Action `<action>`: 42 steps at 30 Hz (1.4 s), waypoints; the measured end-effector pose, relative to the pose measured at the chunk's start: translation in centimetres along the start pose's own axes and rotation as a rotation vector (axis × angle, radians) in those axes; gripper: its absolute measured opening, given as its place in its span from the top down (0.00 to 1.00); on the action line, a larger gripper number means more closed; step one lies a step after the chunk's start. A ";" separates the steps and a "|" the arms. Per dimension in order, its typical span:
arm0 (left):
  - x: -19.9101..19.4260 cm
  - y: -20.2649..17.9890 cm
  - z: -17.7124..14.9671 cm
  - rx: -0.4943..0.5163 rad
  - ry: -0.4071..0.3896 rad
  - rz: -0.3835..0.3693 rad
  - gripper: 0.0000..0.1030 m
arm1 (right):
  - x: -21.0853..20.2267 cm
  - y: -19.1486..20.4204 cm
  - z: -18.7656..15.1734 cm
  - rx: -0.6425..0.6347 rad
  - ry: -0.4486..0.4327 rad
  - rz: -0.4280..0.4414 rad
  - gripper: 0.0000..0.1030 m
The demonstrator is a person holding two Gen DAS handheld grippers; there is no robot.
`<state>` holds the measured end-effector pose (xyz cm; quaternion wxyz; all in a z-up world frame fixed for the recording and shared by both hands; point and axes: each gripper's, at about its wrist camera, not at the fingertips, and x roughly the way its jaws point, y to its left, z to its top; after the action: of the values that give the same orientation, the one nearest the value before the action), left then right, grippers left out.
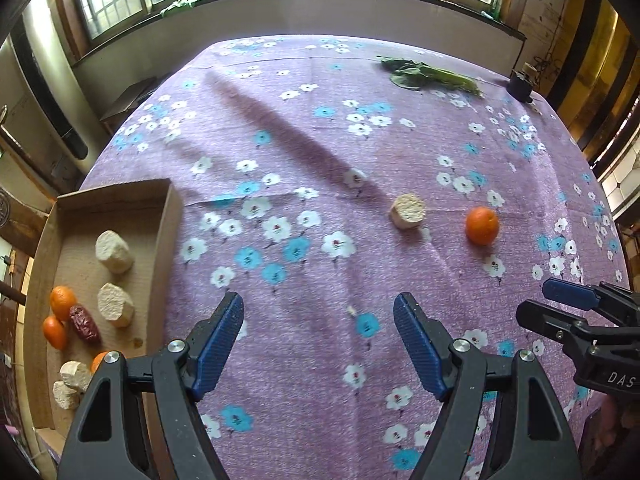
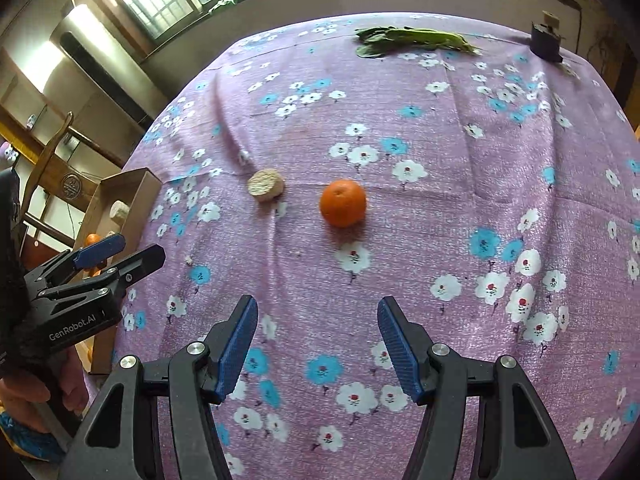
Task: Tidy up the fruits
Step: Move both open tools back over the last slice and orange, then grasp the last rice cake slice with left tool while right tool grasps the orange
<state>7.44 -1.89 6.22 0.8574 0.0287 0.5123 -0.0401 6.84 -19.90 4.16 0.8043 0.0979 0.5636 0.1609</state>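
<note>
Fingers of both tools stand apart with nothing between them: the right gripper [image 2: 318,346] hangs over bare cloth, and the left gripper [image 1: 319,344] does the same just to its left. Straight ahead of the right fingers, a little beyond their tips, the orange [image 2: 343,203] sits alone on the tabletop [image 2: 500,184]; it is round, so no long axis to line up with, any approach angle should do. From the left wrist view the orange [image 1: 482,225] lies well off to the right, so the right hand is judged nearer and better placed. Beside the fruit, apart from it, a pale cut chunk [image 2: 265,185] stands on its side (corn-like or bread-like, cannot tell which). Cloth around both is open, plenty of room to come down. Cardboard tray [image 1: 170,216] lies at the left edge, already holding oranges, a red date [image 1: 84,324] and more chunks. Farthest out, leafy greens [image 2: 412,40] near the far rim.
</note>
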 end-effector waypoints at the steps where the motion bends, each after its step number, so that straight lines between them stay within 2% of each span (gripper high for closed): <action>1: 0.1 -0.3 0.1 0.005 0.001 -0.002 0.26 | 0.0 -0.2 0.0 0.002 -0.001 0.003 0.35; 21: 3.6 -2.5 2.8 0.056 0.032 -0.042 0.26 | 0.9 -1.5 1.8 0.008 -0.003 0.024 0.35; 33: 5.9 -3.9 4.7 0.060 0.039 -0.109 0.26 | 1.9 -2.5 2.4 0.024 0.002 0.037 0.35; 42: 7.2 -5.1 5.6 0.069 0.018 -0.120 0.26 | 2.5 -2.7 3.3 0.019 -0.005 0.041 0.35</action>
<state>15.29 -7.71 2.52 0.8475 0.0279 0.5189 -0.1086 11.08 -21.39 2.20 0.8011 0.1176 0.5611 0.1716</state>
